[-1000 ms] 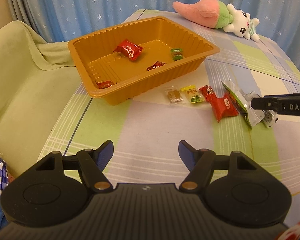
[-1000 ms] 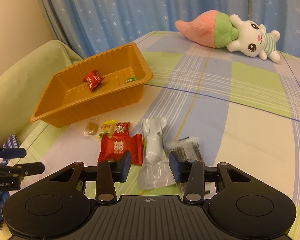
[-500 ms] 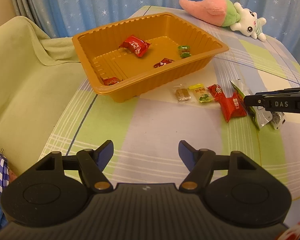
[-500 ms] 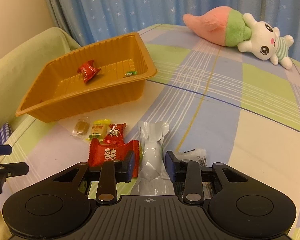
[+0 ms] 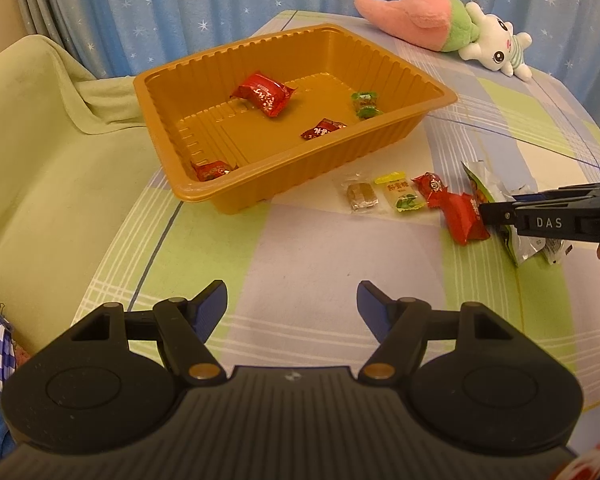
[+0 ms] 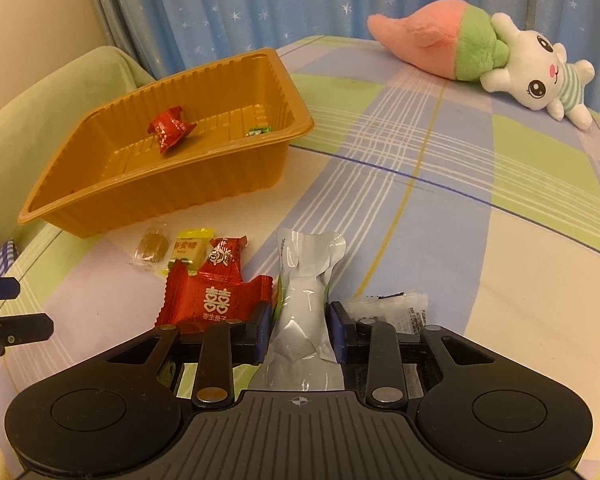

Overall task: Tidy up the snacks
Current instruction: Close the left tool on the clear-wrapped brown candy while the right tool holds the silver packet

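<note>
Right gripper (image 6: 300, 316): jaws have just been closing, pads now pressed on both sides of a silver snack pouch (image 6: 306, 280) lying on the checked tablecloth (image 6: 480, 200). Large red candy packet (image 6: 216, 300) just left of it, clear packet (image 6: 400, 308) just right. Left gripper (image 5: 292, 304): jaws apart, nothing between, hovering over bare cloth. Orange tray (image 5: 384, 136) beyond, holding several wrapped candies.

A home: star-print blue curtains (image 6: 260, 4), plush rabbit toy (image 6: 532, 76) on a checked tablecloth (image 6: 480, 200), green-draped sofa (image 5: 40, 152).
</note>
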